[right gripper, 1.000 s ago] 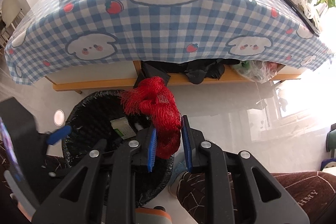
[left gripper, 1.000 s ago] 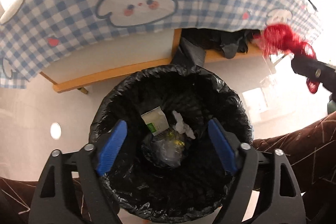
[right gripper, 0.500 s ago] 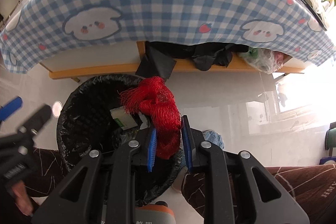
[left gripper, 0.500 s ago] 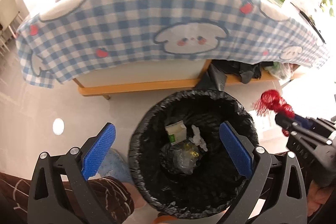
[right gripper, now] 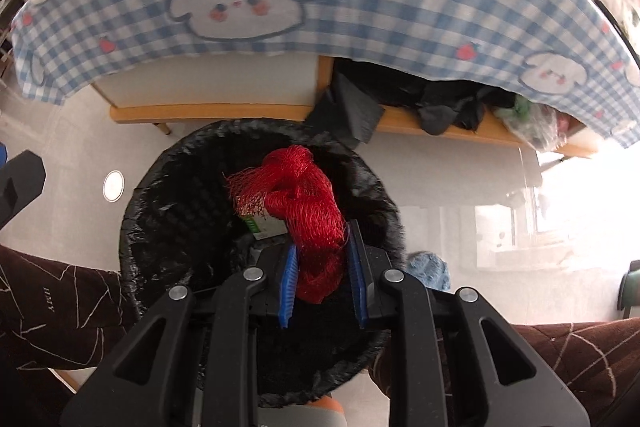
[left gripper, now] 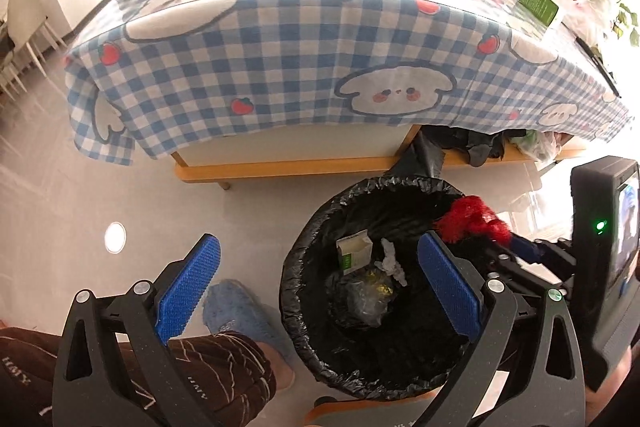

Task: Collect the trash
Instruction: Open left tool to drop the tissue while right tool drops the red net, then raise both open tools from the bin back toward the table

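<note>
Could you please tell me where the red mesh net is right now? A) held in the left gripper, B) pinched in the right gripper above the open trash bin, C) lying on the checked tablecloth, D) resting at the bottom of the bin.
B: the right gripper is shut on the red mesh net, which hangs over the mouth of the black-lined trash bin, while the left gripper is open and holds nothing.
</note>
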{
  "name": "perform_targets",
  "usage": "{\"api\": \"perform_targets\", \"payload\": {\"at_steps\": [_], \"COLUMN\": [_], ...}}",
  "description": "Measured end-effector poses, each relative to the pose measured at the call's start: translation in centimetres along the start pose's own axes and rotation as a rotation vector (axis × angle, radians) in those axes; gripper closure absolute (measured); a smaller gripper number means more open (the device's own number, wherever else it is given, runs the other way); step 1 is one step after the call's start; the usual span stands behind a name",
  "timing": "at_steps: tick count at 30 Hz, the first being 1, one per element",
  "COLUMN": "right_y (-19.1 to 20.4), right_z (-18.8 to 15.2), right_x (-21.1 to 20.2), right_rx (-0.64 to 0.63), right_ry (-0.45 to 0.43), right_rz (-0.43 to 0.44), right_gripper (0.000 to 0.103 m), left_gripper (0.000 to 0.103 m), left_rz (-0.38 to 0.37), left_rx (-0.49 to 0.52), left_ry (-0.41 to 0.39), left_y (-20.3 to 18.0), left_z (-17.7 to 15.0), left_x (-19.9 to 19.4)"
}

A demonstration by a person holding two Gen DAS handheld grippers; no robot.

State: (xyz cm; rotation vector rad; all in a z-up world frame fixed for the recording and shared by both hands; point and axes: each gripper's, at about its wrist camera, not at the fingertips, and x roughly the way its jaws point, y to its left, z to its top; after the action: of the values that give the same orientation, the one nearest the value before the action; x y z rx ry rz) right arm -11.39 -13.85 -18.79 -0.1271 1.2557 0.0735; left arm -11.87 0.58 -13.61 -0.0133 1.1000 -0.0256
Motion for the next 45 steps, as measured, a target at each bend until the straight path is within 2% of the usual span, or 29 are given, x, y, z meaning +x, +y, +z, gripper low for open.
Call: {"api": "perform_targets", "payload": {"at_steps": [6, 10, 18, 22, 24, 27, 32, 37, 40, 45], "right_y": [1.1, 1.3, 1.0, -0.5, -1.1, -1.8, -3.5, -6.1, -7.2, -8.8], "right_z": [0.0, 0.0, 0.1, 0.4, 0.5, 0.7, 1.3, 2.4, 3.1, 4.5], "right_x": [1.3, 1.6, 0.7, -0.4, -0.7, -1.6, -3.6, -6.3, -8.3, -11.4], "right_rx": [-0.015, -0.02, -0.027, 0.009, 0.021, 0.016, 0.021, 0.088, 0.107, 0.127], "right_ry": [0.032, 0.043, 0.015, 0.003, -0.002, -0.034, -0.089, -0.164, -0.226, -0.307], "right_rz": [0.028, 0.029, -0.009, -0.04, -0.066, -0.125, -0.171, -0.156, -0.173, -0.147], "right_gripper": [0.081, 0.074, 0.039, 0.028, 0.019, 0.014, 0.009, 0.009, 0.009, 0.009], "left_gripper": [0.006, 0.006, 0.006, 0.006, 0.006, 0.006, 0.006, 0.006, 0.006, 0.006], "left_rz": [0.001, 0.003, 0.009, 0.008, 0.01, 0.009, -0.006, -0.026, -0.048, -0.071], "left_rx": [-0.01, -0.009, -0.017, -0.025, -0.026, -0.026, -0.014, -0.011, -0.018, -0.02], "left_ry": [0.012, 0.017, 0.014, 0.011, 0.008, 0.003, -0.01, -0.04, -0.058, -0.084], "left_y": [0.2, 0.2, 0.4, 0.5, 0.5, 0.2, -0.3, -0.8, -0.9, -1.2], "left_z": [0.0, 0.0, 0.1, 0.3, 0.4, 0.5, 0.7, 1.5, 2.1, 3.6], "left_x": [0.3, 0.5, 0.2, 0.1, 0.0, -0.2, -0.7, -1.7, -2.5, -3.8]}}
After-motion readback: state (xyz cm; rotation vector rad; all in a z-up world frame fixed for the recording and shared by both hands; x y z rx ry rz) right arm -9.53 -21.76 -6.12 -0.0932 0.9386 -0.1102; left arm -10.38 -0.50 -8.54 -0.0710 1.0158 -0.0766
